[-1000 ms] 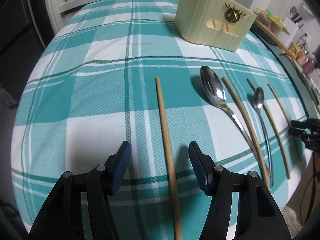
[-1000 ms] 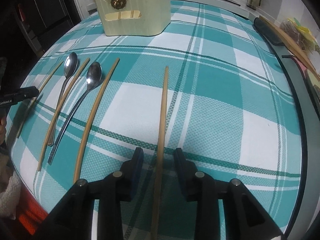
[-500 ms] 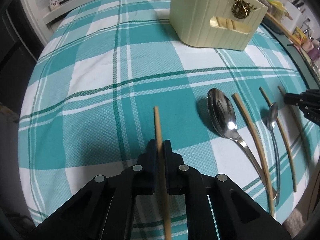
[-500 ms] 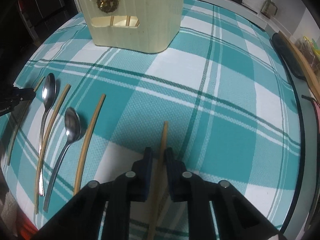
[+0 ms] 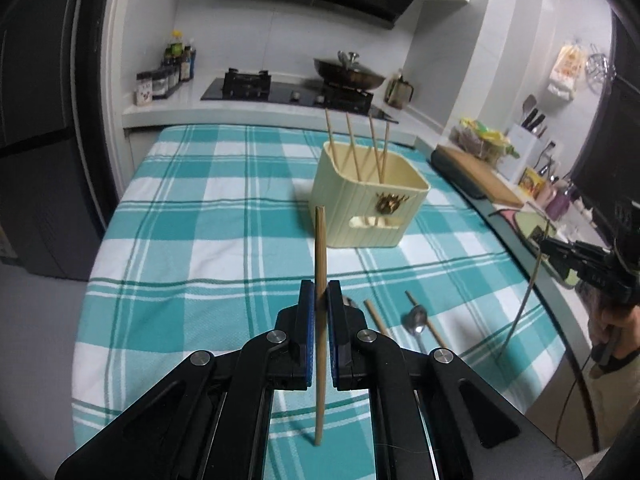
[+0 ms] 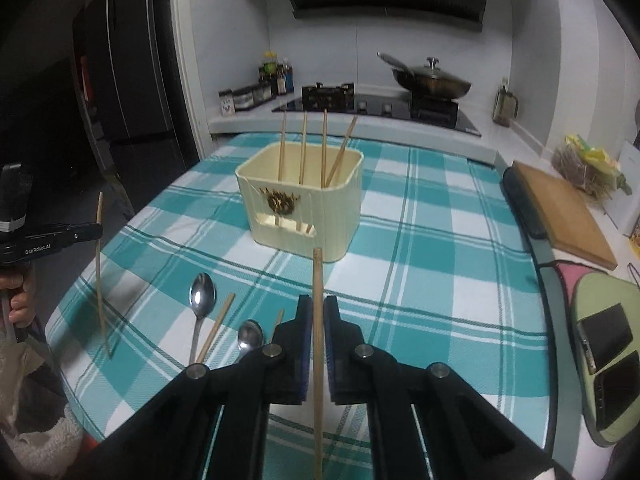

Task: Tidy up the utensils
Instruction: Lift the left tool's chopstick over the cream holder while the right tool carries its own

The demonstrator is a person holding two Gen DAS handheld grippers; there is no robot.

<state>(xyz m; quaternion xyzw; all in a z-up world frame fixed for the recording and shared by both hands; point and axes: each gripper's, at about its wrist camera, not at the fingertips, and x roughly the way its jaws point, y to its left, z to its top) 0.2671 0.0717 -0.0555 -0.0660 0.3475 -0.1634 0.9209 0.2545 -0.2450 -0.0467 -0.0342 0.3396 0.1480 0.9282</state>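
Note:
My left gripper [image 5: 319, 294] is shut on a wooden chopstick [image 5: 320, 248] and holds it upright above the checked tablecloth. My right gripper [image 6: 318, 310] is shut on another chopstick [image 6: 317, 280], also lifted and upright. A cream utensil holder [image 5: 370, 202] with several chopsticks standing in it sits ahead on the table; it also shows in the right wrist view [image 6: 304, 204]. Two spoons [image 6: 202, 296] [image 6: 249, 336] and loose chopsticks [image 6: 216, 326] lie on the cloth between the grippers. Each gripper shows in the other's view, the right one [image 5: 560, 254] and the left one [image 6: 86, 232].
A wooden cutting board [image 6: 560, 212] lies along the table's right side, beside a green tray [image 6: 604, 360] with dark items. A stove with a lidded wok [image 6: 430, 78] and spice jars [image 6: 244, 98] stands on the counter behind. A dark fridge [image 5: 44, 120] stands to the left.
Both grippers closed on a chopstick each, then lifted them off the cloth and tilted up, so the views now face the holder and kitchen instead of down at the table.

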